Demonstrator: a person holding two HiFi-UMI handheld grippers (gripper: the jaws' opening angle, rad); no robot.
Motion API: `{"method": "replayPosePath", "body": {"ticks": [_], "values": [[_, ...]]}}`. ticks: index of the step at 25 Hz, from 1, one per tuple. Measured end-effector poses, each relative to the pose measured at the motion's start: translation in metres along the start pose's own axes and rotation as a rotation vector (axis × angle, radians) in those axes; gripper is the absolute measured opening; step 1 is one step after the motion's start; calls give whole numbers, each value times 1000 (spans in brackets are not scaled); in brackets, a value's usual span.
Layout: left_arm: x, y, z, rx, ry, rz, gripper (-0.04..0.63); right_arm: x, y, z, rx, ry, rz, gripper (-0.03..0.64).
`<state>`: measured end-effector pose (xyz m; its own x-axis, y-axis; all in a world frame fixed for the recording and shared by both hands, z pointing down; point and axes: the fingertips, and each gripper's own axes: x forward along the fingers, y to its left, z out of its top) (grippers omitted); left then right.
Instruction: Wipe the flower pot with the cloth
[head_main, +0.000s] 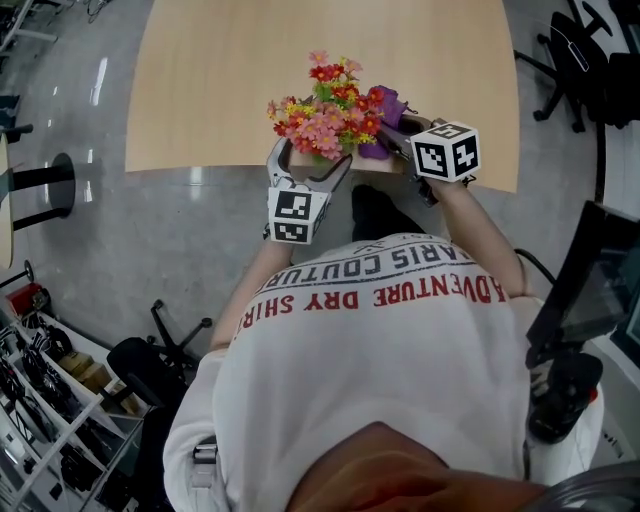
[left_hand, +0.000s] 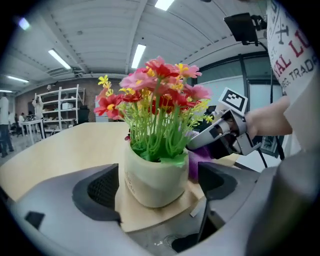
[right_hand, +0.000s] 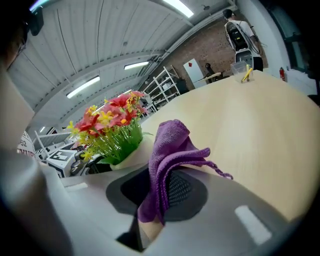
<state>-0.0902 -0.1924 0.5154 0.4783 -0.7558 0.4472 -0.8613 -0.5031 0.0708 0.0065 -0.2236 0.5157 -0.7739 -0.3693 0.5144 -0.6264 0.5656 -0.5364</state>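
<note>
Left grey two-jaw gripper (head_main: 312, 162) with marker cube: jaws wide apart, one on either side of the cream ceramic flower pot (left_hand: 156, 180), gap visible at the left jaw. Right grey two-jaw gripper (head_main: 392, 140) with marker cube: jaws clamped on the bunched purple knitted cloth (right_hand: 169, 150), tip just beside the pot. Left forearm (head_main: 250, 285) and right forearm (head_main: 490, 235) are bare, reach forward and angle inward.

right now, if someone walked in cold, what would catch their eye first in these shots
The bunch of pink, red and yellow flowers in a pale flower pot stands out, at the near edge of the wooden table. The left gripper has its open jaws either side of the pot, with gaps showing. The other eye-catcher is the purple cloth, pinched in the right gripper just beside the pot.
</note>
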Motion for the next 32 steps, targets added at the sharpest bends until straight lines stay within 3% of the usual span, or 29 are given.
{"method": "replayPosePath", "body": {"ticks": [8, 11, 15, 22, 32], "values": [[1, -5, 3, -41, 57, 236, 480, -31, 18, -28, 29, -42, -12, 44], [8, -3, 2, -25, 67, 289, 480, -41, 19, -36, 34, -49, -21, 44], [9, 2, -1, -80, 75, 338, 479, -54, 20, -35, 38, -78, -21, 44], [4, -4, -1, -38, 46, 255, 453, -64, 15, -38, 51, -105, -11, 44], [3, -18, -2, 112, 51, -36, 449, -56, 10, -13, 37, -126, 53, 44]]}}
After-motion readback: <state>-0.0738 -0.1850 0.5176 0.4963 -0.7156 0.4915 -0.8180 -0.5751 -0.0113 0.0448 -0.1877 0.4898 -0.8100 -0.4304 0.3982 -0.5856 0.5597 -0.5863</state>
